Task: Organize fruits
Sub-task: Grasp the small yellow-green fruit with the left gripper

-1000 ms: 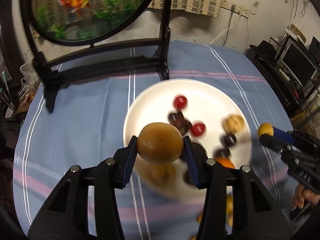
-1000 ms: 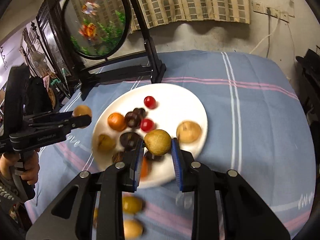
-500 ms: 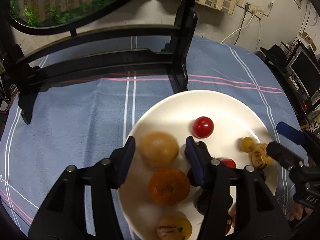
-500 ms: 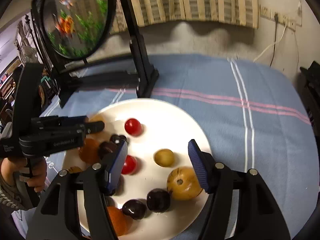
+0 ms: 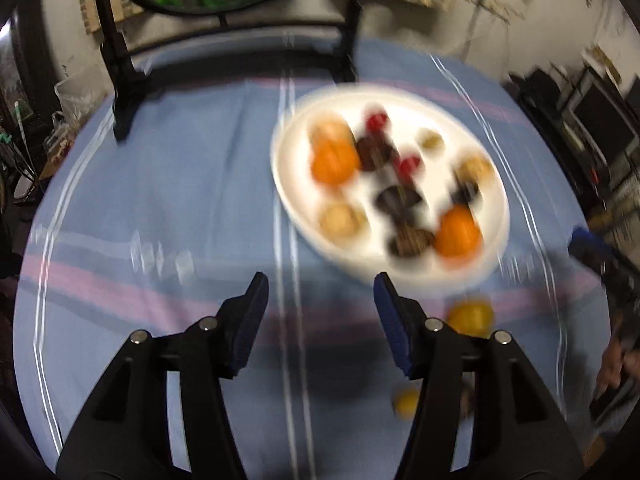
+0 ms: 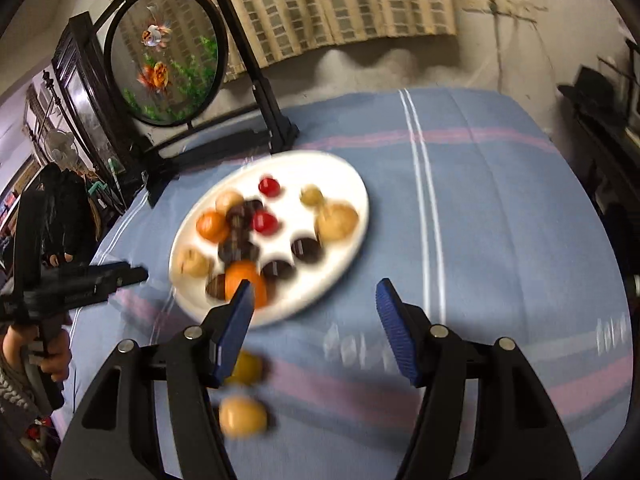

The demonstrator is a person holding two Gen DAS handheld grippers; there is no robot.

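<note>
Your left gripper [image 5: 318,292] has its fingers [image 5: 250,318] spread with nothing between them; the jaws have just been opening, and only striped blue cloth [image 5: 160,200] on the table shows in the gap. The white plate [image 5: 288,184] lies beyond and to the right of those fingers, apart from them. Blur smears the fruit on it, but you can make out 2 oranges [image 5: 334,158], 2 red ones [image 5: 376,120], several dark ones and some tan ones. Just right of your right finger, off the plate, sits a yellow fruit [image 5: 470,316] on the cloth, with a smaller one [image 5: 406,402] nearer the camera.

Your right gripper [image 6: 314,300] is also spread and empty, its jaws having just opened. In that view the plate lies ahead and left of the gap, and the left finger [image 6: 236,330] overlaps its near rim, covering part of an orange [image 6: 240,276]. 2 yellow fruits [image 6: 242,416] lie on the cloth close beside that finger, outside the gap. Behind the plate stands a round goldfish screen [image 6: 166,56].
</note>
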